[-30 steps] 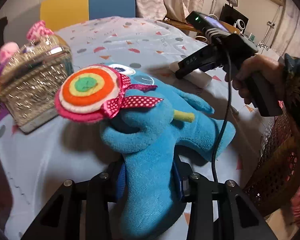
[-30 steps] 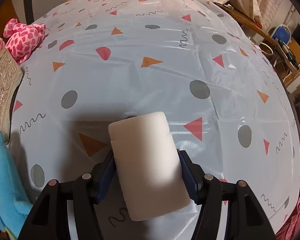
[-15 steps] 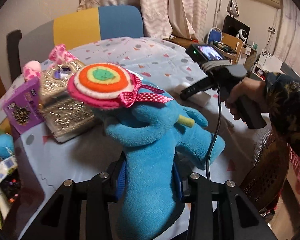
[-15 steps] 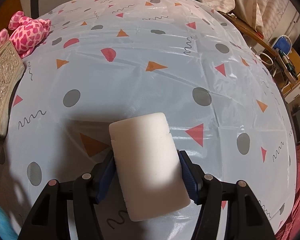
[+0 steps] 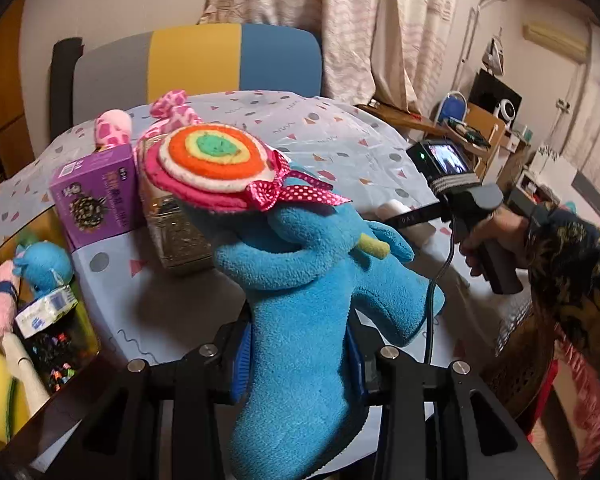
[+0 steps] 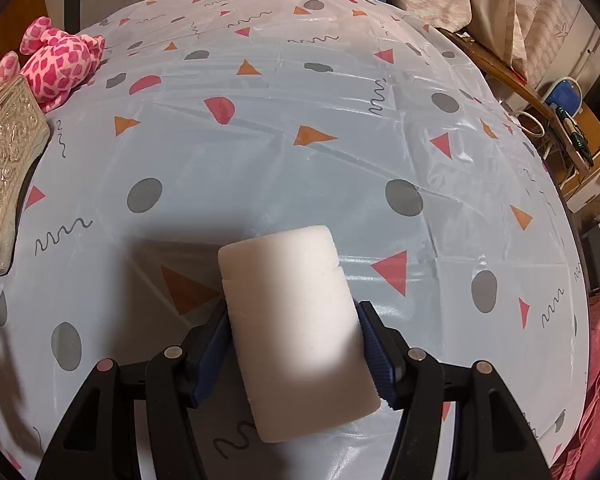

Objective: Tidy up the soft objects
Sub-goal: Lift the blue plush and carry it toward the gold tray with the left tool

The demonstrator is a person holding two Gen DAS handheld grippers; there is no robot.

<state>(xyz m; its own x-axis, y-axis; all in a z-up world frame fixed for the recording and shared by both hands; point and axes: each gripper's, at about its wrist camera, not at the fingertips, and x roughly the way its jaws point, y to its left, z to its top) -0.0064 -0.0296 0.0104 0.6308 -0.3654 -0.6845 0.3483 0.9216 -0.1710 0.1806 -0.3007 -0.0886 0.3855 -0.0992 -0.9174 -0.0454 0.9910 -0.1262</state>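
My left gripper (image 5: 298, 364) is shut on the leg of a blue plush toy (image 5: 308, 276) with a striped felt lollipop (image 5: 212, 164) and a dotted pink bow; the toy hangs above the table. In the right wrist view my right gripper (image 6: 294, 344) is shut on a white foam block (image 6: 296, 324) that rests on the patterned tablecloth (image 6: 300, 140). The left wrist view shows that same right gripper (image 5: 404, 220) held by a hand in a dark patterned sleeve, with the foam block (image 5: 394, 210) at its tip.
A pink spotted plush (image 6: 60, 64) lies at the table's far left beside a glittery gold box (image 6: 4, 160). A purple box (image 5: 96, 196) stands near it. Left of the table, a bin (image 5: 32, 312) holds several soft toys. A colour-block chair (image 5: 196, 64) stands behind.
The left gripper has risen and pulled back with the blue plush, lifting it off the table; the bin and purple box have come into view. The right gripper has stayed on the foam block.
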